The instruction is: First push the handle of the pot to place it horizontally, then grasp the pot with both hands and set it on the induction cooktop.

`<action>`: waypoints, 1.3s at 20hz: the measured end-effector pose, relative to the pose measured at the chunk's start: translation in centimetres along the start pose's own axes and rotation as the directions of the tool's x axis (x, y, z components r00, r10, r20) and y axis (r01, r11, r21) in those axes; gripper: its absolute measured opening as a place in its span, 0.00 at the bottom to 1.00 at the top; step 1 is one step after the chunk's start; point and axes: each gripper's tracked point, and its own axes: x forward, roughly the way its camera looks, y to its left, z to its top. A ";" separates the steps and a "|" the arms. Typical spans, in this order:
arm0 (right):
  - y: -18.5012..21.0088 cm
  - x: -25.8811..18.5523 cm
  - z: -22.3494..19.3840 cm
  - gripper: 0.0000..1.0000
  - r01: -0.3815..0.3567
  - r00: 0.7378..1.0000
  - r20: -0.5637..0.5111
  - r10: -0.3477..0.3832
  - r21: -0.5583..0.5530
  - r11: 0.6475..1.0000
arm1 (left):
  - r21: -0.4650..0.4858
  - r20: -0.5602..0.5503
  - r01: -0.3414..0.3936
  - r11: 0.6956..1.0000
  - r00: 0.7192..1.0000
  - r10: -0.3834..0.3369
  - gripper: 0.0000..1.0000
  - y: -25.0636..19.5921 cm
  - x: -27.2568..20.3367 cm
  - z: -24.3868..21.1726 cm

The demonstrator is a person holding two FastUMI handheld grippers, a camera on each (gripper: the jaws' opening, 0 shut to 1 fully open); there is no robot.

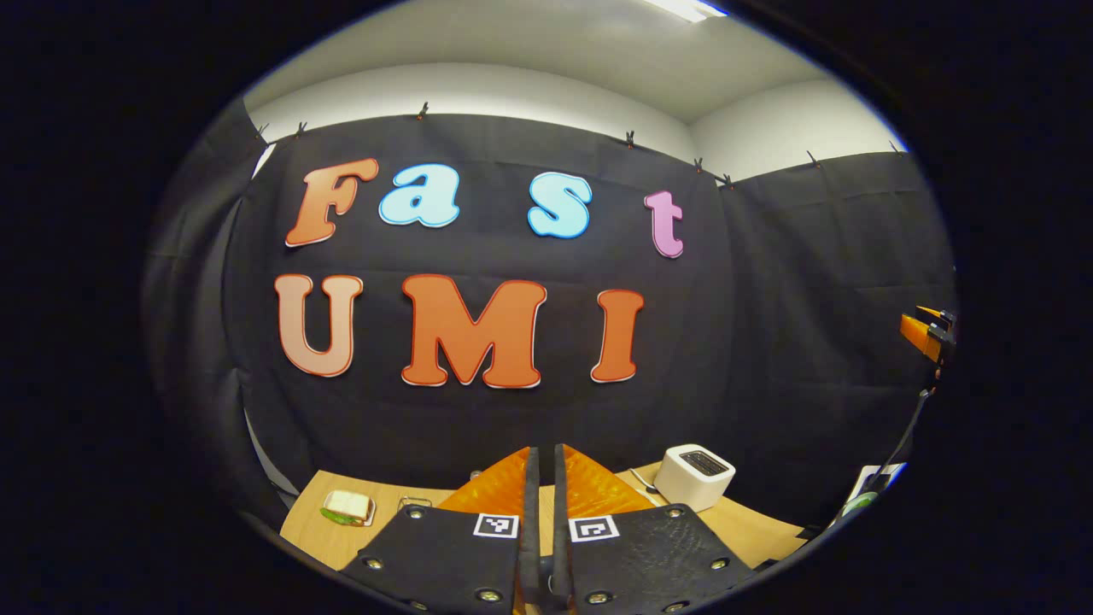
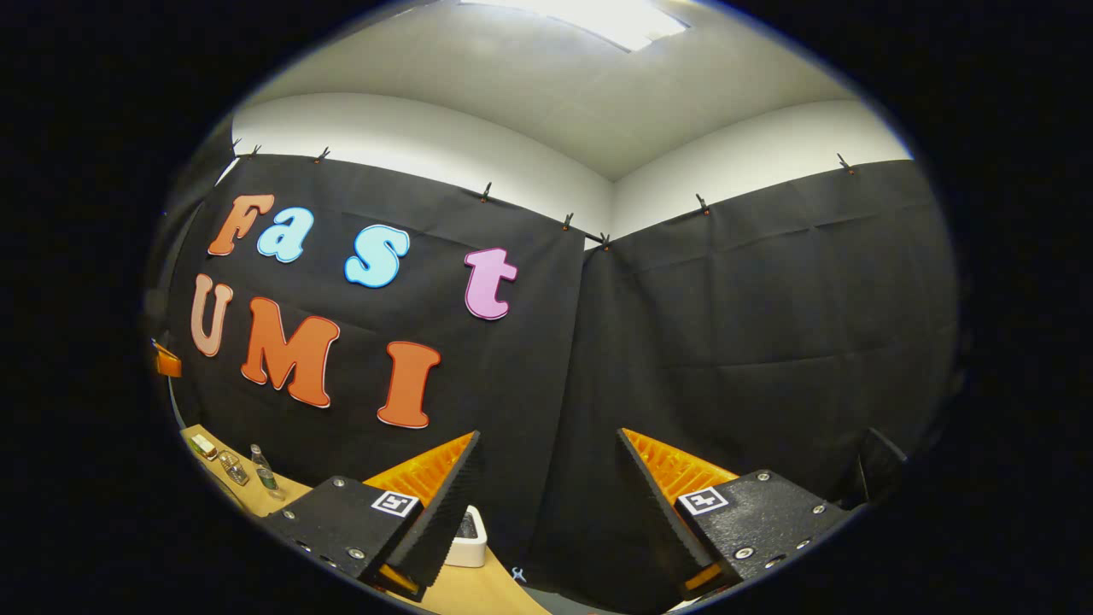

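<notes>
In the left gripper view my left gripper point(image 1: 543, 465) is shut, its two orange fingers pressed together with nothing between them, raised above the wooden table point(image 1: 751, 525) and aimed at the black wall. At the right edge of that view an orange part of the other gripper point(image 1: 926, 331) shows. In the right gripper view my right gripper point(image 2: 546, 457) stands open, its fingers wide apart with only the black wall behind the gap. It too is raised and tilted upward.
A white toaster point(image 1: 693, 475) stands at the back right of the table; it also peeks out behind the left finger point(image 2: 468, 534). A sandwich point(image 1: 347, 506) on a small tray lies at the table's left. Small bottles point(image 2: 261, 468) stand along the far edge.
</notes>
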 end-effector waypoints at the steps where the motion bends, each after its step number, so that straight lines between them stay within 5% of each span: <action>1: 0.8 0.1 -0.6 0.95 -0.015 1.000 -0.011 0.015 0.018 1.000 | -0.004 -0.042 0.009 1.000 0.999 -0.010 0.04 0.1 0.0 -1.3; 5: 4.7 0.4 -3.7 0.94 -0.094 0.993 -0.070 0.099 0.072 0.993 | 0.004 -0.220 -0.011 1.000 0.975 0.012 0.02 1.9 -0.7 -7.7; 10: 7.5 0.8 -6.3 0.95 -0.159 0.978 -0.128 0.165 0.056 0.986 | 0.046 -0.463 -0.012 0.999 0.886 0.032 0.03 3.8 -4.5 -16.9; 20: 8.7 1.2 -8.9 0.94 -0.179 0.962 -0.200 0.186 0.053 0.982 | 0.047 -0.838 0.051 0.998 0.546 0.012 0.03 6.9 -15.3 -33.1; 26: 9.1 0.8 -10.0 0.95 -0.177 0.954 -0.240 0.178 0.024 0.984 | 0.067 -0.916 0.058 0.996 0.399 0.039 0.03 9.3 -20.0 -37.9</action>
